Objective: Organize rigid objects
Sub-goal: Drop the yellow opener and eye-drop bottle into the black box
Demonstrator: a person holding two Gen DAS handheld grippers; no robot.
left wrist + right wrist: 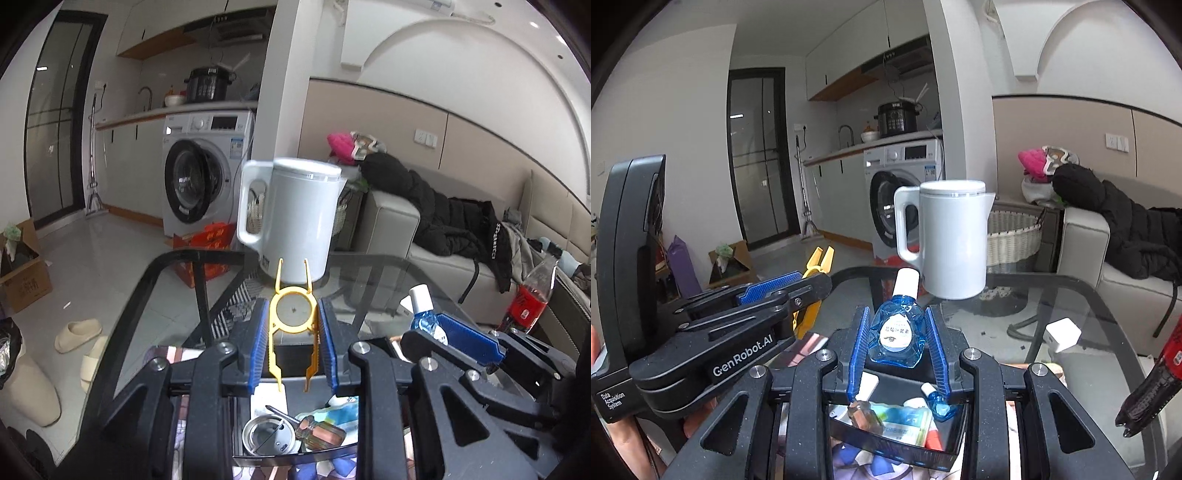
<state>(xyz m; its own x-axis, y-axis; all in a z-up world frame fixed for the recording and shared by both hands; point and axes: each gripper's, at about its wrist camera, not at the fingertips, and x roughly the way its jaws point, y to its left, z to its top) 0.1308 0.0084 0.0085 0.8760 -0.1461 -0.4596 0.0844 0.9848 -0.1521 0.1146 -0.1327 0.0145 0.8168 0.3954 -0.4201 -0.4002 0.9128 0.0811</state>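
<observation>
We see a yellow plastic tool (294,325) between blue ribbed pads (257,343), a clear blue bottle (897,334) with a white cap, a pale grey-white jug (295,218), and a red-labelled soda bottle (528,299).

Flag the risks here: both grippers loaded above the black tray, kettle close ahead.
1. The thin yellow plastic opener is pinched only at its ring by the left gripper; it could twist or slip before reaching the black tray.
2. The right gripper squeezes the faceted blue plastic bottle, which may pop out.
3. The two grippers sit close together, and the white lidded kettle stands just ahead: collision risk.
</observation>
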